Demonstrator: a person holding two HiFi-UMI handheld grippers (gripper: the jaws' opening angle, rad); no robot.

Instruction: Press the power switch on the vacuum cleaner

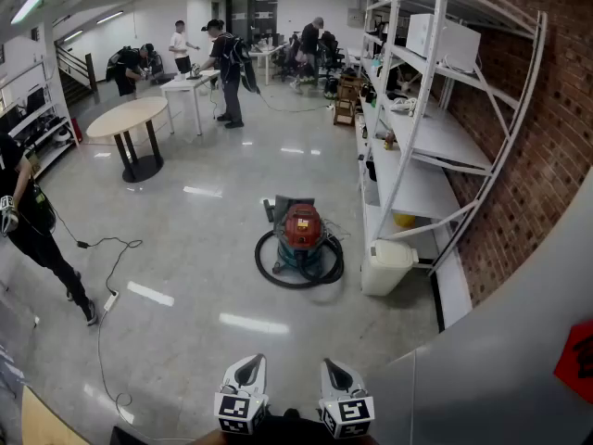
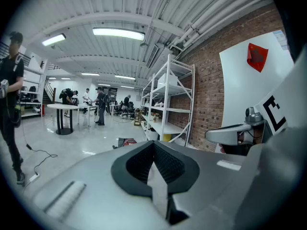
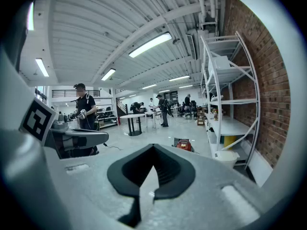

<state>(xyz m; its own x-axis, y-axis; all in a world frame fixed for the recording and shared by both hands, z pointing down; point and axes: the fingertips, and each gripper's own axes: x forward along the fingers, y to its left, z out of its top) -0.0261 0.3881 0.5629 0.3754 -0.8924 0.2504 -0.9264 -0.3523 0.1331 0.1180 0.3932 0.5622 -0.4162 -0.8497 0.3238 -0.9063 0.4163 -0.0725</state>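
The vacuum cleaner (image 1: 301, 235) stands on the grey floor a few steps ahead, with a red top, a teal body and a black hose coiled round its base. It shows small and far off as the vacuum cleaner (image 2: 127, 141) in the left gripper view and as the vacuum cleaner (image 3: 183, 144) in the right gripper view. My left gripper (image 1: 246, 371) and right gripper (image 1: 335, 375) are side by side at the bottom edge of the head view, far short of it. Both are shut and hold nothing. The switch cannot be made out from here.
White shelving (image 1: 417, 146) runs along the brick wall on the right, with a white bin (image 1: 387, 265) at its foot beside the vacuum. A person (image 1: 28, 221) stands at the left near a floor cable (image 1: 107, 286). A round table (image 1: 130, 119) and several people are farther back.
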